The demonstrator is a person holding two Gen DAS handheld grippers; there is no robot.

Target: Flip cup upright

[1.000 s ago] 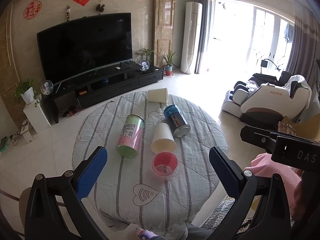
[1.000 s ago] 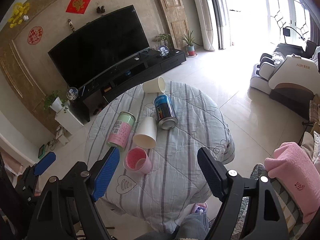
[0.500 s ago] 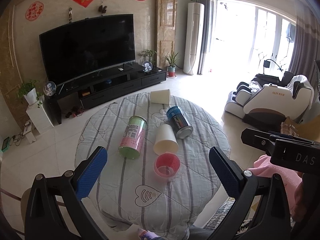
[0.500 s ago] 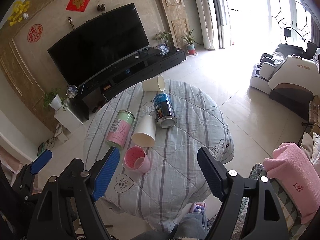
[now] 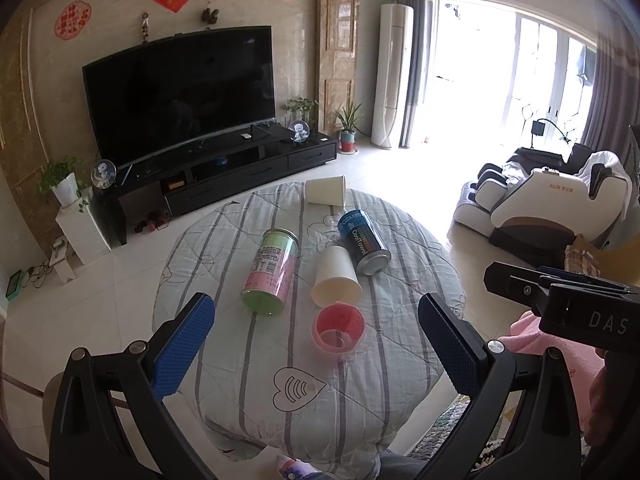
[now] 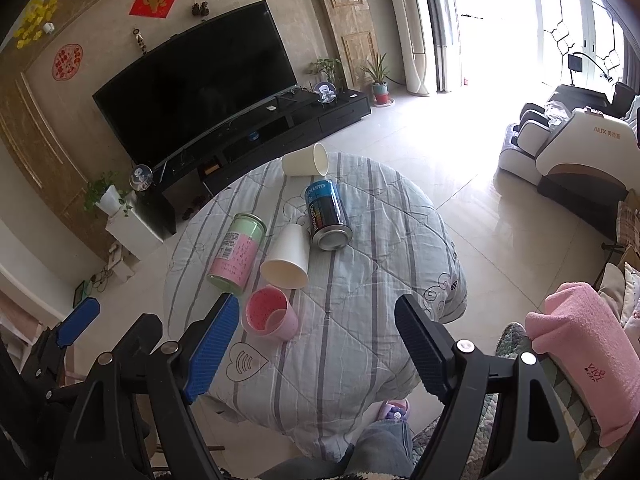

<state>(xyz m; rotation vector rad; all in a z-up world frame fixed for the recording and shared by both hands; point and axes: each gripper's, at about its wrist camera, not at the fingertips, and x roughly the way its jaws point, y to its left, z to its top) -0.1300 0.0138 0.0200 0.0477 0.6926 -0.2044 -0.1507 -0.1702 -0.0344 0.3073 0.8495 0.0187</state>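
The pink cup (image 5: pixel 338 333) lies tipped on the table (image 5: pixel 248 364), beyond both grippers. Left gripper (image 5: pixel 316 344) and right gripper (image 6: pixel 316 346) hover wide, empty.

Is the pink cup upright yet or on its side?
On its side. The pink cup lies on the striped cloth, its open mouth turned toward the cameras, inside wall visible.

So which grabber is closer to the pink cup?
The right gripper, it seems: the pink cup sits just beside its left finger. The left gripper is held back, with the cup midway between its fingers. Both are open, neither touching.
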